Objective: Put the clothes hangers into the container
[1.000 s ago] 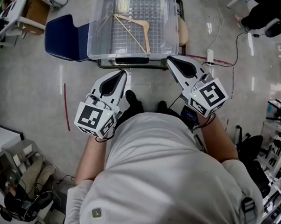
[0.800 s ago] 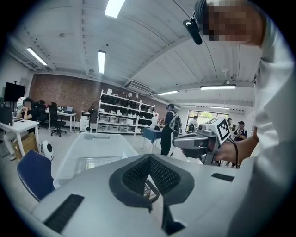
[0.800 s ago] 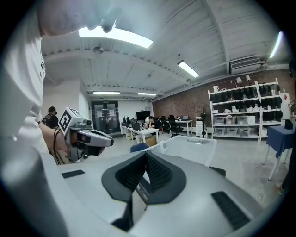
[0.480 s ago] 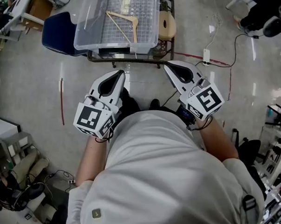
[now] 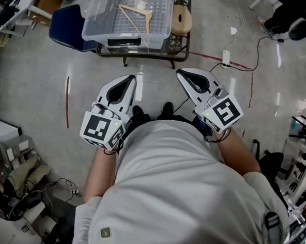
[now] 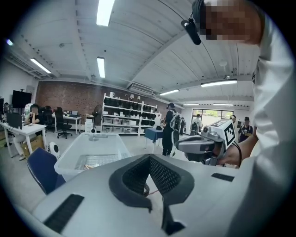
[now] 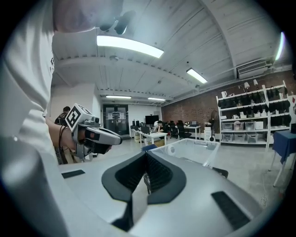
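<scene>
Since a second ago we have backed off: container (image 5: pixel 93 26) sits higher in the head view, well apart from both grippers. It lies straight ahead of left gripper (image 5: pixel 131 79), which is slightly nearer than right gripper (image 5: pixel 180 72). One wooden hanger (image 5: pixel 136 16) lies flat inside, long axis aslant. Both grippers clenched, nothing between the jaws. No other hanger in sight.

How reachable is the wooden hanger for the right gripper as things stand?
Probably not without stepping closer: the right gripper, jaws shut, hangs well short of the clear bin holding the wooden hanger. Only floor lies between.
</scene>
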Demonstrator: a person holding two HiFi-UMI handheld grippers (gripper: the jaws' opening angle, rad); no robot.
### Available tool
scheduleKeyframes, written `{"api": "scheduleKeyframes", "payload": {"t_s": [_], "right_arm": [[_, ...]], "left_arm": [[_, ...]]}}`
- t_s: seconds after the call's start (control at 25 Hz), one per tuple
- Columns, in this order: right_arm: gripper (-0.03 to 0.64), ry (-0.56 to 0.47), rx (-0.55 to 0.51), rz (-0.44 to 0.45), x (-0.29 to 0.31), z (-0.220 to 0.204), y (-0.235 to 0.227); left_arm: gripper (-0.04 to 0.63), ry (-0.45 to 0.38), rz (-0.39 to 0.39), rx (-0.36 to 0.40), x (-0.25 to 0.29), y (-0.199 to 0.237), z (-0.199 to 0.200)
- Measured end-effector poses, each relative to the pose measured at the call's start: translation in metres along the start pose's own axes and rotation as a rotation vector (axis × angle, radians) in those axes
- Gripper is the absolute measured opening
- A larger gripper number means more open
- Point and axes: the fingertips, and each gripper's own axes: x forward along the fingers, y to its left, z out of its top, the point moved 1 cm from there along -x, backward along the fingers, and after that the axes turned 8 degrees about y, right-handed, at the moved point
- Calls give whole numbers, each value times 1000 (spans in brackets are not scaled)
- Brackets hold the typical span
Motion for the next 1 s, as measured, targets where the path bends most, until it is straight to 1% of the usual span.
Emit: {"api": "scheduleKeyframes", "payload": {"t_s": [0.32,0.56,0.8,1.0], "right_arm": [[20,-13,-22,-28,2,9,57],[20,-4,-34,-52,18,19,109],[20,-10,-41,-90,30,21,155],[19,-16,-33,-126,35,22,182]], "left_arm": [[17,-21,-23,26,-51,2,-16],[17,-42,-44,25,-102,19,-31],[17,-56,-63,47,-145,33,-47],[17,-61,-86,61,-172,41,-57]]}}
